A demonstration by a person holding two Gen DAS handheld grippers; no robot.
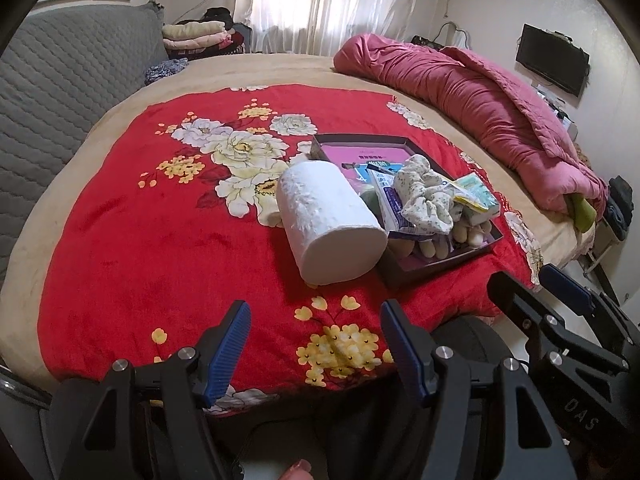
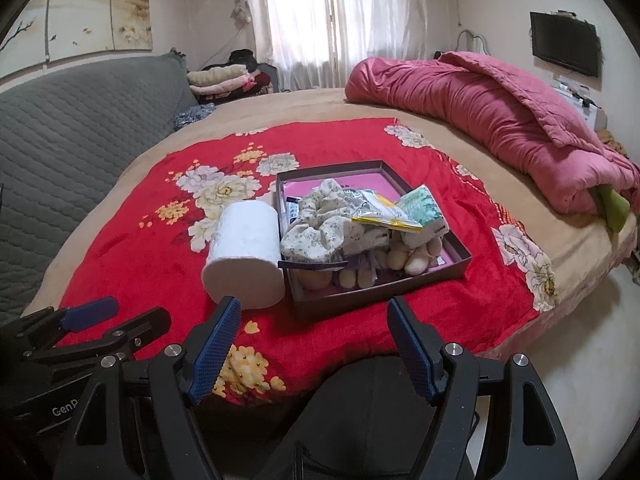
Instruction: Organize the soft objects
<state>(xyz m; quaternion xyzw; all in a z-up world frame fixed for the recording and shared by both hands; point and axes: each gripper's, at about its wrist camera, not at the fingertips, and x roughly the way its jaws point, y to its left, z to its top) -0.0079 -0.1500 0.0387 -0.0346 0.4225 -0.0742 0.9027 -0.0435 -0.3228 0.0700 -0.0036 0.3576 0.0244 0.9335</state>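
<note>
Jaws standing wide apart on both tools, gripping nothing. Left gripper (image 1: 316, 344) hovering over the near edge of the red blanket (image 1: 160, 220); right gripper (image 2: 314, 344) hanging beside it, likewise over the near edge, aiming at the box (image 2: 384, 294).

Lying just ahead: paper roll (image 1: 328, 224), on its side on the blanket, touching the box's left wall, outside it.

Sitting in the box, piled: floral cloth (image 2: 320, 220), tissue pack (image 2: 424, 204), yellow packet (image 2: 384, 212), pale rounded pieces (image 2: 416, 260) along the near wall, blue-edged pouch partly buried.

Lying well apart: pink quilt (image 2: 480, 112) at the far right, folded clothes (image 2: 220, 78) by the window.

Step judged: nearing the end, roll appearing the last loose item. Next move calling for reaching forward, straddling the roll across its width, closing gently to avoid crushing, lifting over the wall into what little room is remaining.
</note>
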